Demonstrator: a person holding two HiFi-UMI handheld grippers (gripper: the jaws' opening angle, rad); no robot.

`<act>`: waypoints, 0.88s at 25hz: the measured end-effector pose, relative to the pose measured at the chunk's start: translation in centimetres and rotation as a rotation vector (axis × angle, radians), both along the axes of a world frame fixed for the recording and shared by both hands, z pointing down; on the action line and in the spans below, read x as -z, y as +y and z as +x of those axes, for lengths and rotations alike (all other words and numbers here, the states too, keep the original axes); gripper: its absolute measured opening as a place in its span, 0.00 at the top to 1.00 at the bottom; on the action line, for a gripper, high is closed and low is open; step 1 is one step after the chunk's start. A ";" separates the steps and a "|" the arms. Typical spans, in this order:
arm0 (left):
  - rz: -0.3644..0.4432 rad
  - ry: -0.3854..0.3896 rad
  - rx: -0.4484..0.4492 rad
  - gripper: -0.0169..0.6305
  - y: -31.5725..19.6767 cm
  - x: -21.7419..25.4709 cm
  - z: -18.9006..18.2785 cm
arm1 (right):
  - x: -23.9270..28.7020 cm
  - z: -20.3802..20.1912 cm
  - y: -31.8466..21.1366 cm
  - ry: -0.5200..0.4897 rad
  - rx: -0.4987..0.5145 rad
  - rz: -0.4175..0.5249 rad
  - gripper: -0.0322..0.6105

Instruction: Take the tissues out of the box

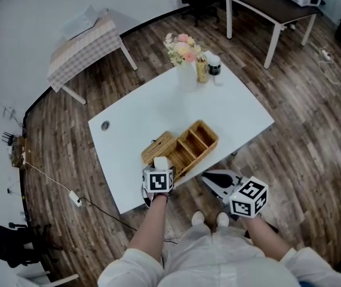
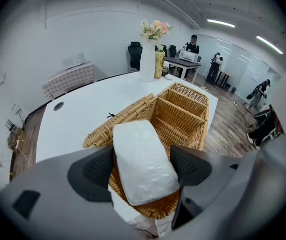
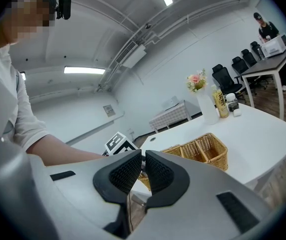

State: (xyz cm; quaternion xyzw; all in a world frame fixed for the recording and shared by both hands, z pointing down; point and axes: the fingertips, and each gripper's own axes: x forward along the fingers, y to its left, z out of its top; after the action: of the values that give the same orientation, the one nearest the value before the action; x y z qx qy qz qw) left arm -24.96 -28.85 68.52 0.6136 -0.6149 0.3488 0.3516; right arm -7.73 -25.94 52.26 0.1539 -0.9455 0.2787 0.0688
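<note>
A wicker basket (image 1: 197, 137) with several compartments sits near the front edge of the white table (image 1: 158, 109). My left gripper (image 1: 160, 167) is shut on a white tissue pack (image 1: 160, 161) just above the basket's near end. In the left gripper view the tissue pack (image 2: 143, 161) sits between both pads, tilted, over the basket (image 2: 183, 109). My right gripper (image 1: 213, 181) hangs off the table's front edge, to the right of the basket. Its jaws are shut with nothing between them, as the right gripper view shows (image 3: 143, 171).
A white vase of flowers (image 1: 185, 64), a yellow bottle (image 1: 202, 69) and a small dark-lidded jar (image 1: 214, 64) stand at the table's far edge. A cloth-covered table (image 1: 83, 46) and a dark table (image 1: 272, 5) stand beyond. A cable (image 1: 77, 197) lies on the wood floor.
</note>
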 end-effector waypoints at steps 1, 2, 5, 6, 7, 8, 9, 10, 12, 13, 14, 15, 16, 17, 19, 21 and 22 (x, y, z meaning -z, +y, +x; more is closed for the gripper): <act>0.000 -0.010 -0.004 0.43 -0.1 -0.1 0.0 | -0.1 0.2 -0.1 0.001 -0.003 -0.002 0.89; 0.002 -0.015 -0.008 0.43 -0.2 -0.2 0.1 | -0.2 0.3 -0.2 0.002 -0.007 -0.005 0.89; 0.003 -0.021 -0.012 0.48 -0.4 -0.1 -0.1 | -0.4 0.6 -0.2 0.003 -0.020 -0.010 0.89; 0.000 -0.008 -0.014 0.51 -0.3 -0.1 0.0 | -0.4 0.7 -0.3 0.003 -0.022 -0.012 0.89; -0.003 0.006 -0.017 0.52 -0.2 -0.2 0.3 | -0.4 0.8 -0.3 0.002 -0.022 -0.012 0.89; -0.005 0.018 -0.019 0.53 -0.1 -0.2 0.5 | -0.4 0.8 -0.3 0.002 -0.022 -0.011 0.89; -0.003 0.031 -0.017 0.54 0.1 -0.1 0.7 | -0.4 0.9 -0.3 0.002 -0.020 -0.011 0.89; 0.007 0.047 -0.010 0.55 0.1 0.2 0.9 | -0.4 0.9 -0.2 0.002 -0.019 -0.011 0.89; 0.049 0.087 0.016 0.55 -0.1 1.3 1.1 | -0.2 1.0 -0.2 0.000 -0.022 -0.008 0.89; 0.073 0.109 0.033 0.55 -0.2 1.9 1.0 | -0.2 1.0 -0.2 -0.001 -0.025 -0.006 0.89; 0.097 0.131 0.050 0.56 -0.3 2.4 1.0 | -0.1 0.9 -0.2 -0.002 -0.027 -0.004 0.89; 0.120 0.154 0.068 0.56 -0.4 3.0 0.9 | -0.1 0.9 -0.2 -0.003 -0.028 -0.003 0.89; 0.144 0.180 0.088 0.56 -0.5 3.6 0.8 | 0.0 0.8 -0.1 -0.004 -0.026 -0.001 0.89; 0.170 0.211 0.112 0.56 -0.6 4.2 0.7 | 0.1 0.7 -0.1 -0.005 -0.024 0.002 0.89; 0.226 0.283 0.166 0.56 -0.9 5.5 0.6 | 0.3 0.6 0.0 -0.008 -0.022 0.009 0.89; 0.282 0.373 0.221 0.56 -1.2 6.8 0.8 | 0.6 0.5 0.1 -0.011 -0.018 0.020 0.89; 0.308 0.421 0.246 0.56 -1.3 7.3 1.0 | 0.8 0.5 0.1 -0.012 -0.016 0.026 0.89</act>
State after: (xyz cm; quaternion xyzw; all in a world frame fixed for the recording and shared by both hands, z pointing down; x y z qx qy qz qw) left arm -23.91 -30.14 61.19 0.6397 -0.6438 0.0708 0.4138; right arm -7.25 -25.80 51.47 0.1608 -0.9481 0.2680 0.0587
